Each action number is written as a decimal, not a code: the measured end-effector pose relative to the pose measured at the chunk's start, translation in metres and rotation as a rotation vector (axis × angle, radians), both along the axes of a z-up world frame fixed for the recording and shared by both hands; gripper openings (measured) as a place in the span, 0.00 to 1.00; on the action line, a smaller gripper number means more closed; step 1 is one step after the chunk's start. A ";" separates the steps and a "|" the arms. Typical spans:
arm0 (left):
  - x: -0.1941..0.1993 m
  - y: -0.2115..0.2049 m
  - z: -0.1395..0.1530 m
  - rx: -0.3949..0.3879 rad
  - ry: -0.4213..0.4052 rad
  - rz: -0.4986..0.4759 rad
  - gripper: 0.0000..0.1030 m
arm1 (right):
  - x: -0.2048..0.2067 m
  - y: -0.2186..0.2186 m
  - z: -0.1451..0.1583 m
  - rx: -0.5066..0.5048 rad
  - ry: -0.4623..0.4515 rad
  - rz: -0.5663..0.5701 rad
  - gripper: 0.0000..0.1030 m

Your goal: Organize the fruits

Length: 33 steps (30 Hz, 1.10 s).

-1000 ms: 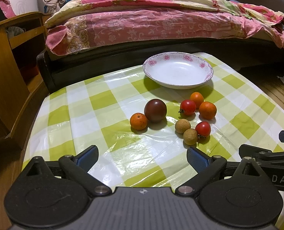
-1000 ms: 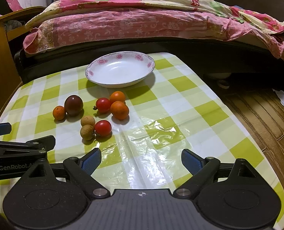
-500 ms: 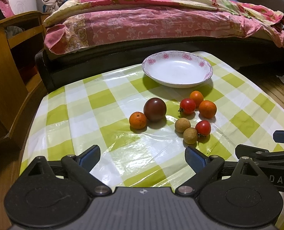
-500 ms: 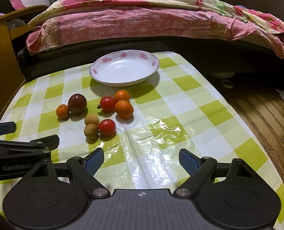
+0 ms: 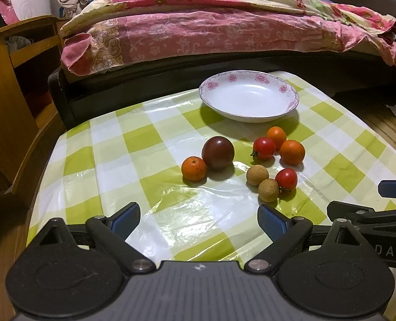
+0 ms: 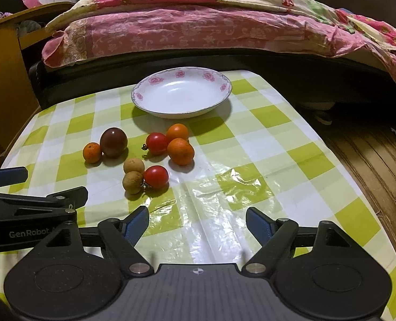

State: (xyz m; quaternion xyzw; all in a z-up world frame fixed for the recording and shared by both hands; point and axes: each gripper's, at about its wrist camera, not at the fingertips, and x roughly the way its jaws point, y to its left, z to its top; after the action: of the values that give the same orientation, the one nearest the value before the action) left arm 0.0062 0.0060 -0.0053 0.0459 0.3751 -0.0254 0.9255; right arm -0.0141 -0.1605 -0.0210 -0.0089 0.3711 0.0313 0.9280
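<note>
Several small fruits lie loose on a green-and-white checked tablecloth (image 5: 134, 144): a dark purple plum (image 5: 218, 153) (image 6: 113, 142), three small oranges (image 5: 194, 168) (image 6: 180, 151), two red cherry tomatoes (image 5: 264, 148) (image 6: 156, 177) and two brown longans (image 5: 268, 190) (image 6: 132, 182). An empty white plate with pink flowers (image 5: 211, 85) (image 6: 144, 85) stands behind them. My left gripper (image 5: 198, 219) is open and empty, near the front of the table, short of the fruits. My right gripper (image 6: 196, 223) is open and empty, to the right of the left one.
A bed with a pink quilt (image 5: 224, 26) runs along the far side of the table. A wooden shelf unit (image 5: 8, 85) stands at the left. Wooden floor (image 6: 371, 147) lies to the right of the table's edge.
Both grippers have edged forward a little towards the fruits. The jaws stay open and the fruits have not moved.
</note>
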 end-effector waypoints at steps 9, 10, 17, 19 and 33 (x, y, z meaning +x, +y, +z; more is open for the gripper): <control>0.002 0.001 -0.003 -0.003 -0.004 -0.001 0.97 | 0.003 0.002 0.000 0.001 0.008 0.014 0.71; 0.003 0.001 -0.004 -0.007 -0.001 -0.001 0.97 | 0.003 0.003 0.000 0.001 0.009 0.018 0.70; 0.008 0.002 -0.007 -0.007 -0.001 -0.010 0.97 | 0.009 0.004 -0.002 0.002 0.017 0.031 0.69; 0.008 0.002 -0.008 -0.002 -0.007 -0.015 0.97 | 0.011 0.004 -0.003 0.002 0.022 0.035 0.69; 0.012 -0.023 -0.018 0.019 -0.010 -0.147 0.84 | 0.021 -0.012 0.000 0.013 0.026 0.005 0.65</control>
State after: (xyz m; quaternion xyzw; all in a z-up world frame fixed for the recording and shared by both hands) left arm 0.0182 -0.0170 -0.0234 0.0821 0.3665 -0.0893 0.9225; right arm 0.0068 -0.1723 -0.0214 -0.0032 0.3827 0.0363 0.9232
